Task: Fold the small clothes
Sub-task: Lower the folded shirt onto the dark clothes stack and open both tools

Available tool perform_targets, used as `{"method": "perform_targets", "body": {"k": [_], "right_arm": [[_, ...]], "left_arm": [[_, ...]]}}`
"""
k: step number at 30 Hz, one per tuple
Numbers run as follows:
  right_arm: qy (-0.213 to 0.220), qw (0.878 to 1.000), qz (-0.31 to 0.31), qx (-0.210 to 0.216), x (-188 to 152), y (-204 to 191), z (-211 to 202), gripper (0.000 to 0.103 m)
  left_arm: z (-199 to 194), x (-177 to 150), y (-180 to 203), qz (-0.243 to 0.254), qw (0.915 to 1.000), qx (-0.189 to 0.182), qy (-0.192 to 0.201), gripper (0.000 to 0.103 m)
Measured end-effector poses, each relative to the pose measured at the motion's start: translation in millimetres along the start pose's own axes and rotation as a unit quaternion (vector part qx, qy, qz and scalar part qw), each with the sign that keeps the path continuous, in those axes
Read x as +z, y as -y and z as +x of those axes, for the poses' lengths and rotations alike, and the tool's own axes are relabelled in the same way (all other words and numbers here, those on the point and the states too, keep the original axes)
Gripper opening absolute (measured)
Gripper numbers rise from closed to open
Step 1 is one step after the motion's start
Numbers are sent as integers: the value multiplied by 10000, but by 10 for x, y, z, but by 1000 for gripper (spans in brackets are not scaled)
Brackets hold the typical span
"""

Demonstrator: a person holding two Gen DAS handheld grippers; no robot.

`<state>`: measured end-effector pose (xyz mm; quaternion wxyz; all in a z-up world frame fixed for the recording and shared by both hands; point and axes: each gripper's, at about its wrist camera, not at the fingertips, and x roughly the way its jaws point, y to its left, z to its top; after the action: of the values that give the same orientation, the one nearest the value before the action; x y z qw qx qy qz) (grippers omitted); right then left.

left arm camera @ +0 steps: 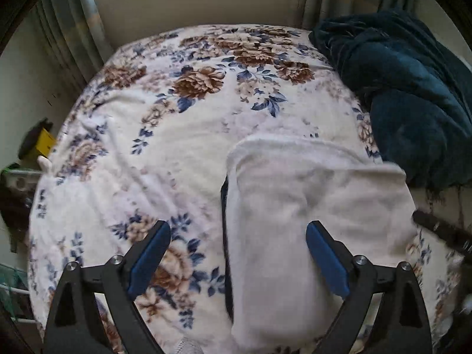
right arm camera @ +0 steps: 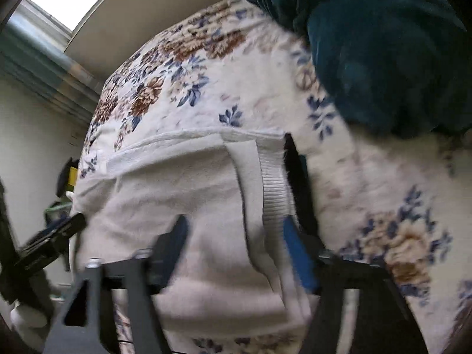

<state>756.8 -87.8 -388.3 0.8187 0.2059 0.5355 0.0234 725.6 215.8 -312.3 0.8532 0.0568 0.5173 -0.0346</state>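
Observation:
A white fleece garment [left arm camera: 309,183] lies folded on the floral bedspread [left arm camera: 165,135], with a thin dark layer [left arm camera: 225,236] showing under its left edge. My left gripper [left arm camera: 239,230] hovers open over that edge, one blue pad above the bedspread and the other above the garment, nothing pinched. In the right wrist view the garment [right arm camera: 177,194] shows a ribbed band [right arm camera: 273,183] and the dark layer [right arm camera: 298,174] beside it. My right gripper [right arm camera: 236,250] stands open above the band, blurred, gripping nothing. Each gripper shows at the edge of the other's view: the right gripper's finger [left arm camera: 439,230] and the left gripper's finger [right arm camera: 53,242].
A crumpled teal blanket [left arm camera: 407,88] is heaped on the bed's far right, close to the garment [right arm camera: 383,53]. Curtains [left arm camera: 67,38] and a wall close off the far side. A yellow and black object [left arm camera: 38,144] sits off the bed's left edge.

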Motion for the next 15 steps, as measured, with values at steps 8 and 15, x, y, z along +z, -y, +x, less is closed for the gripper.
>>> {"method": "perform_targets", "body": {"k": [8, 15], "right_arm": [[-32, 9991, -253, -343, -251, -216, -293, 78], [-639, 9955, -397, -581, -480, -271, 239, 78]], "left_arm": [[190, -229, 116, 273, 9971, 667, -251, 94], [225, -293, 116, 239, 9974, 675, -50, 94]]}}
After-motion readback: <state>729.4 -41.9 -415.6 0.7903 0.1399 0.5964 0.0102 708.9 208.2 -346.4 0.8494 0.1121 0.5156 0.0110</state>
